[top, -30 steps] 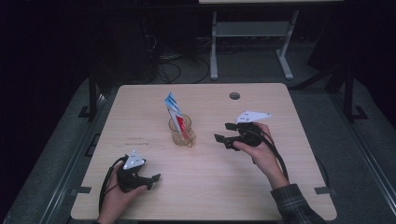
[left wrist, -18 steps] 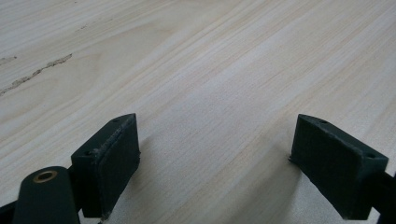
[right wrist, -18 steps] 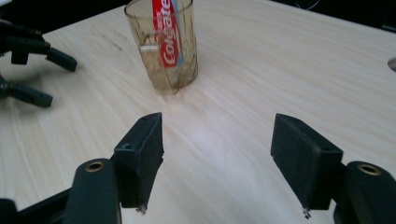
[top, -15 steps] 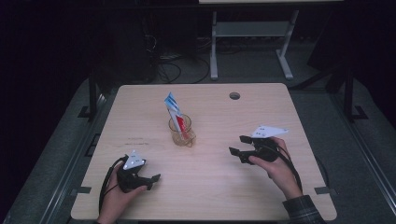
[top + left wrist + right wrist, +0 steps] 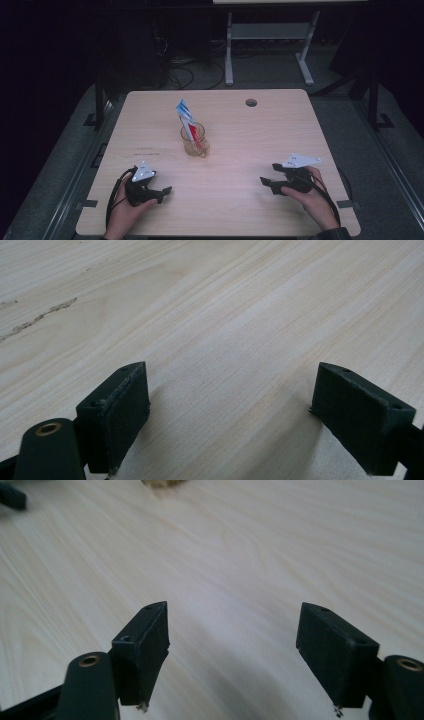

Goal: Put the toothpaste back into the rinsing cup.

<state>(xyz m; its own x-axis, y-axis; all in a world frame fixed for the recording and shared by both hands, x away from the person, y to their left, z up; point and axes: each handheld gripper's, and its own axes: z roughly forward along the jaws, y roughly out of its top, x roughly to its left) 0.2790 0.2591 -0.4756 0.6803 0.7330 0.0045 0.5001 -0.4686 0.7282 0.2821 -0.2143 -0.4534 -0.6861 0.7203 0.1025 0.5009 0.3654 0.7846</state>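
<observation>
left hand-held gripper (image 5: 162,191): jaws apart, empty, near-left of glass cup (image 5: 195,142) | right hand-held gripper (image 5: 267,183): jaws just opening wider, empty, near-right of cup | cup: mid-counter (image 5: 280,125), holding toothpaste tube (image 5: 186,117)

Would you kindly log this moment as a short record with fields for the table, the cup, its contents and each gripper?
table: light wooden table with a round hole near the far edge
cup: clear glass cup, upright, mid-table
contents: blue, white and red toothpaste tube leaning up out of the cup
left gripper: left gripper near the front left, open, nothing between the jaws
right gripper: right gripper near the front right, jaws just opened further, nothing between them
</observation>
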